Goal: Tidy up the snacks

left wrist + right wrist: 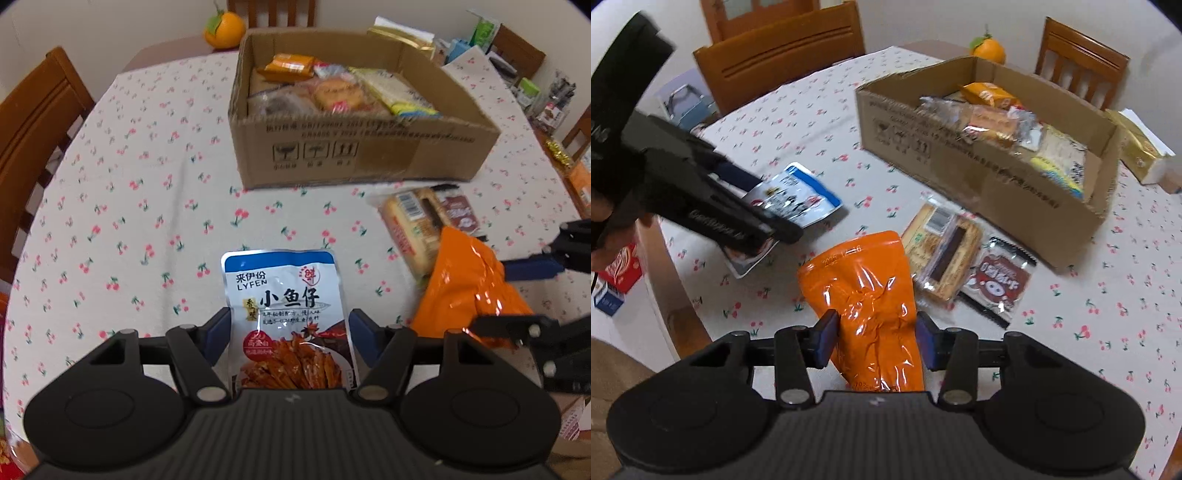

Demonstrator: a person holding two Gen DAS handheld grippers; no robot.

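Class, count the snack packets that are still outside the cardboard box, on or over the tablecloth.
4: the fish packet between the left gripper's fingers, the orange pouch between the right gripper's, the biscuit pack, and the brown packet.

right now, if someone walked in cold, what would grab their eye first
Probably the shiny orange pouch between the right gripper fingers, near the table's front edge. Next, the blue-and-white fish snack in the left gripper, then the open cardboard box of snacks farther back on the cherry-print cloth.

Snack packets (pixel 424 229) before the cardboard box (pixel 354 155), on the table (pixel 147 206)
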